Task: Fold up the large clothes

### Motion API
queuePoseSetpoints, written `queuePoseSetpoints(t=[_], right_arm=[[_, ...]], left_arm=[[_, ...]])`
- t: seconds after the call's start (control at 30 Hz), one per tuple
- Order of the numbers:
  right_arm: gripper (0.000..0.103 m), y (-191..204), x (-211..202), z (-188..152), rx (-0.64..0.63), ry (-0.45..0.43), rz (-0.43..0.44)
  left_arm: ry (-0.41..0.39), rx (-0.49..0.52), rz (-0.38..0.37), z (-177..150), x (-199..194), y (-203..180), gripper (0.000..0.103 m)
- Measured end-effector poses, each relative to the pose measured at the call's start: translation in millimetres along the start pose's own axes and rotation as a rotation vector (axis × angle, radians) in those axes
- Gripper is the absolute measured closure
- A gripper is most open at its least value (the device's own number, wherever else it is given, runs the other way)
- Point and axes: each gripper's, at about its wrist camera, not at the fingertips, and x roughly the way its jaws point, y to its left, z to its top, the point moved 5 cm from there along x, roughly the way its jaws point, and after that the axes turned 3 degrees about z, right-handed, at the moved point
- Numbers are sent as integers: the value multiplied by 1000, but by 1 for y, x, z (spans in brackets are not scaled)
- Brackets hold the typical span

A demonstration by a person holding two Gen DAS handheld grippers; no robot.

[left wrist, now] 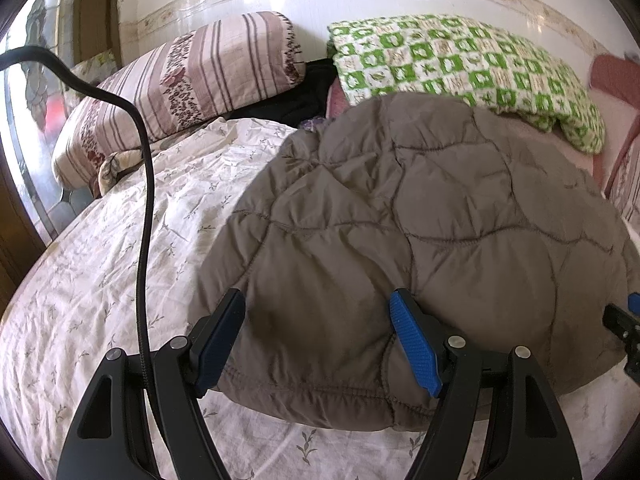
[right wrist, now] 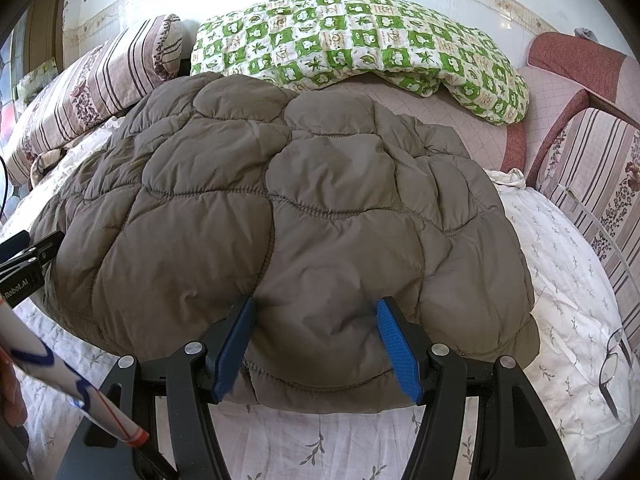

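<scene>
Both grippers poised at the near hem of a quilted brown jacket [right wrist: 280,208].

Left gripper [left wrist: 320,344] and right gripper [right wrist: 316,344] gape wide, gripping nothing; jacket lies flat on the floral bedsheet [left wrist: 100,280], below the green checkered quilt [right wrist: 360,40].

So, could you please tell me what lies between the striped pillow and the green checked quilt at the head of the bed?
In the left wrist view, a dark black cloth fills the gap between the striped pillow and the green checked quilt.
</scene>
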Motion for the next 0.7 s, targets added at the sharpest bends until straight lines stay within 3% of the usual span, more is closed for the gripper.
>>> queuePoseSetpoints(t=[0.2,0.33,0.43,0.6,0.7], right_arm=[[35,-28,-17,10,79,-45,-31],[35,-55,-6,3,189,25,0],[35,-64,9,-5,240,92,61],[34,-81,-17,1,290,30,99],[34,-102,-32,1,325,5,70]], left_arm=[[12,-55,28,2,2,18,29],[123,-64,9,-8,23,20,28],[124,-52,1,-4,21,21,28],[125,-186,-49,5,8,56,28],[182,-273,-79,3,10,85,28]])
